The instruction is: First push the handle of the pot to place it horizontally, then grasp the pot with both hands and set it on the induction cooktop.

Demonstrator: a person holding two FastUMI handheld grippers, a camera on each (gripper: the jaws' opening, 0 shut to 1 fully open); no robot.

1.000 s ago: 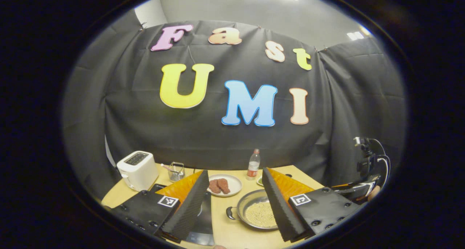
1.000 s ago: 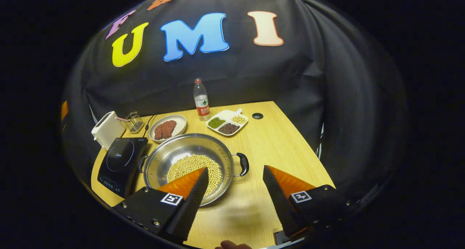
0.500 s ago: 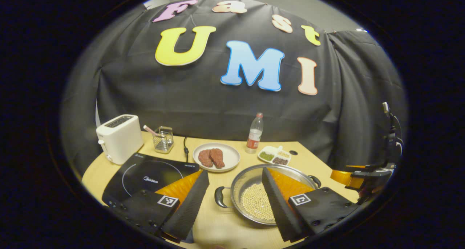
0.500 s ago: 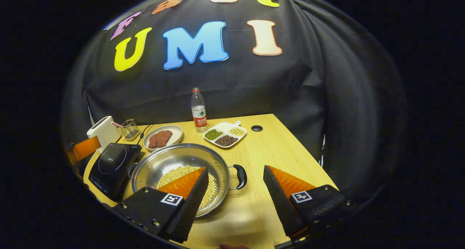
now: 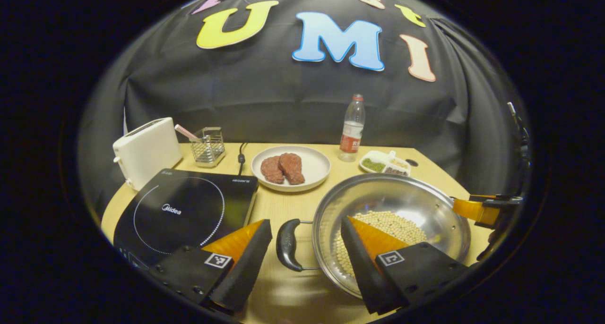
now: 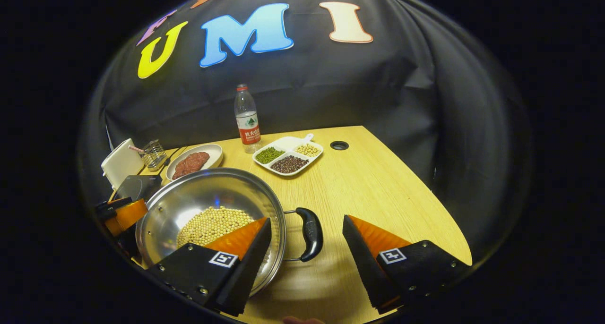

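**Steel pot bracketed at both handles, lift not yet begun**

Steel and shallow, the pot (image 5: 392,215) sat on the table (image 6: 373,182) just right of the cooktop (image 5: 184,210), a layer of pale beans (image 6: 212,222) across its bottom. Its two black handles pointed left and right across the table, so the levelling push looked done. The left handle (image 5: 287,244) lay in the gap between the left gripper's (image 5: 305,262) fingers, which stood wide apart and touched nothing; one finger hung over the beans inside the rim. The right handle (image 6: 309,233) lay likewise between the spread fingers of the right gripper (image 6: 307,262), also empty.

Against a second earlier, both views had dropped and closed in: the pot grew large, the left view tilted down from the wall to the tabletop, and each handle came to lie between its fingers. That read as the approach nearly finished, with the clamping and the carry left to do. The cooktop's glass was bare and close, so the move should be short.

Farther back stood a plate of meat (image 5: 289,167), a bottle (image 6: 247,120), a divided dish (image 6: 287,155), a wire basket (image 5: 208,145) and a toaster (image 5: 144,149).
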